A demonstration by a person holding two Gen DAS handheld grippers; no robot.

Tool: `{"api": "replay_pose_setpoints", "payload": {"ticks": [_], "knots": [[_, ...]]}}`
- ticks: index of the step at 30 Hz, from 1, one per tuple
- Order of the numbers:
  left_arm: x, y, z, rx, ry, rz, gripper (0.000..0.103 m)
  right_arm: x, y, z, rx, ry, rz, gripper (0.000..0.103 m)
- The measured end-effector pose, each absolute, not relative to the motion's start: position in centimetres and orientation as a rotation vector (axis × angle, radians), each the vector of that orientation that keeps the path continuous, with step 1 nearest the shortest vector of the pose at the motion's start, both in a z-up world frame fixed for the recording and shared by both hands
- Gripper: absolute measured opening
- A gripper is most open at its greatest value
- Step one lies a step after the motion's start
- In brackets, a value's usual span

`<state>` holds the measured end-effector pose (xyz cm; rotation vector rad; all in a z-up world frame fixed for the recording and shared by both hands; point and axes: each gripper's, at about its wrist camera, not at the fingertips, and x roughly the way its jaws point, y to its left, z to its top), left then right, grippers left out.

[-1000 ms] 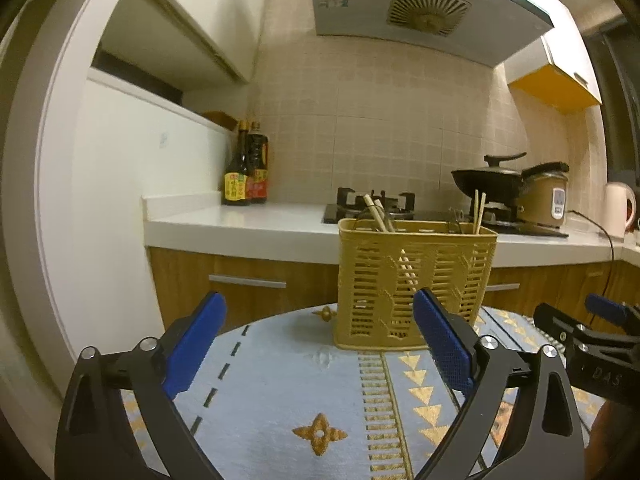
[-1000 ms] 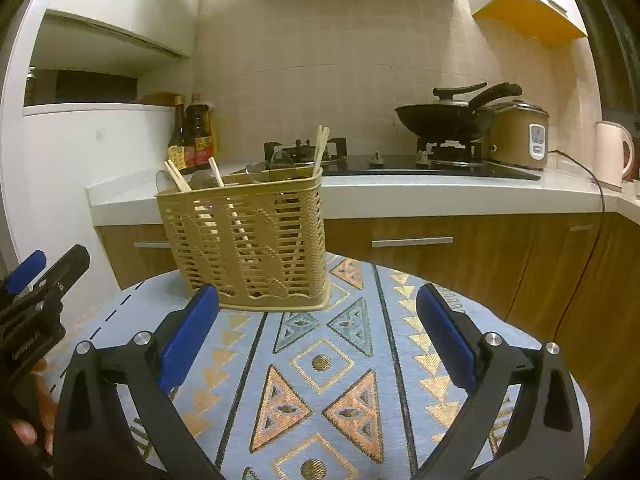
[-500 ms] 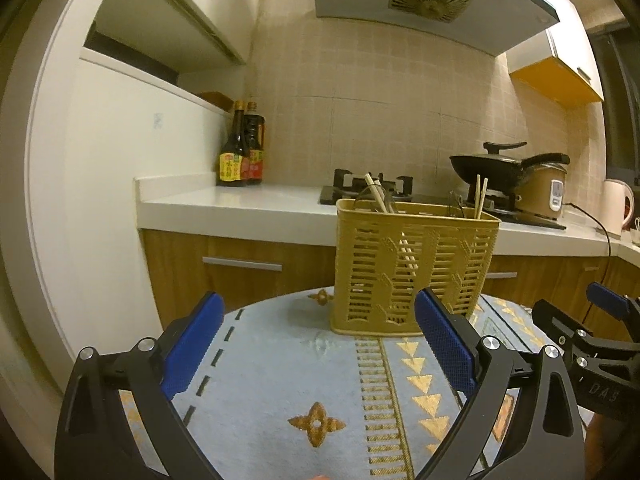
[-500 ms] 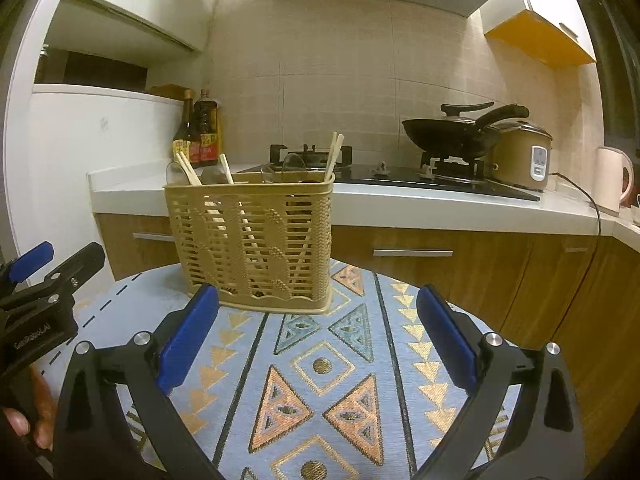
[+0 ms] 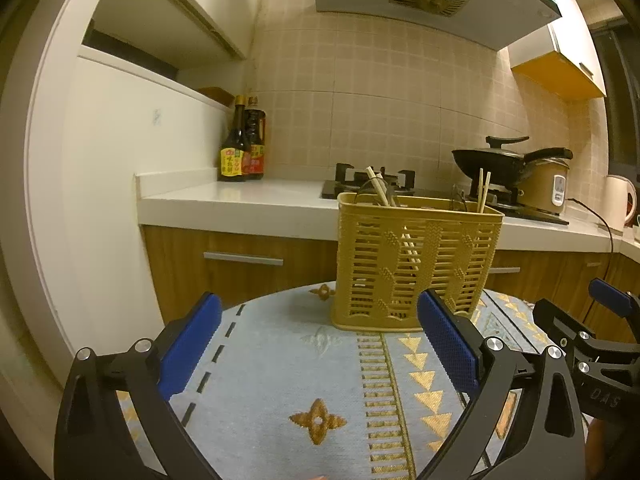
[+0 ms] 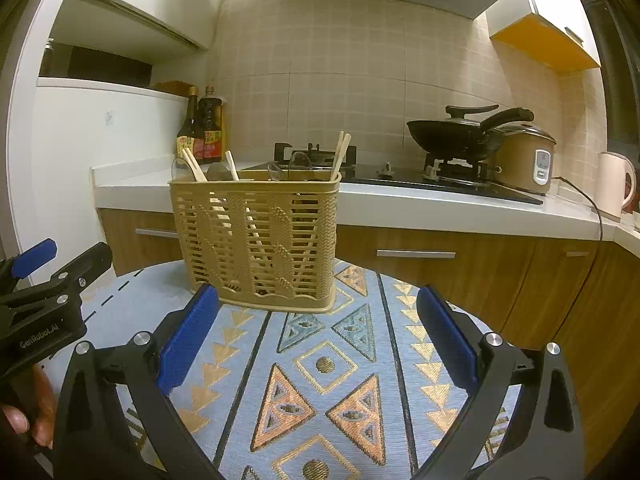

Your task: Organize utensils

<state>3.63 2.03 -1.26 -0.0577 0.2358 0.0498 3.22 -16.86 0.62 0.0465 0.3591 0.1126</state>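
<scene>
left wrist: both claws gape; basket holds chopsticks

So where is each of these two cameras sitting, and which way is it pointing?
Left wrist view: it sits on the left tongs, looking forward over the patterned tablecloth at the yellow basket and the kitchen counter; the right tongs show at the right edge.
Right wrist view: it sits on the right tongs, facing the same basket; the left tongs and a hand show at left.
Shared: basket with chopsticks, tablecloth, sauce bottles, stove, black pan.
</scene>
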Motion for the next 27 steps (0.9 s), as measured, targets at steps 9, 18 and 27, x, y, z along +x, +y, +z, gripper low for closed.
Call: {"api": "replay_pose_setpoints", "payload": {"ticks": [9,18,27], "knots": [[3.68,2.08,-1.30,-0.060,0.242,0.050,0.095,3.25,-16.86,0.65,0.048,0.363,0.112,0.095],[4.09,2.26,-1.48,-0.060,0.250,0.047,0.095,3.21,-16.78,0.65,0.045,0.361,0.114,0.095],[4.17,2.28,-1.48,-0.058,0.252,0.047,0.095,3.27,-16.77,0.52,0.041,0.363,0.119,0.095]]}}
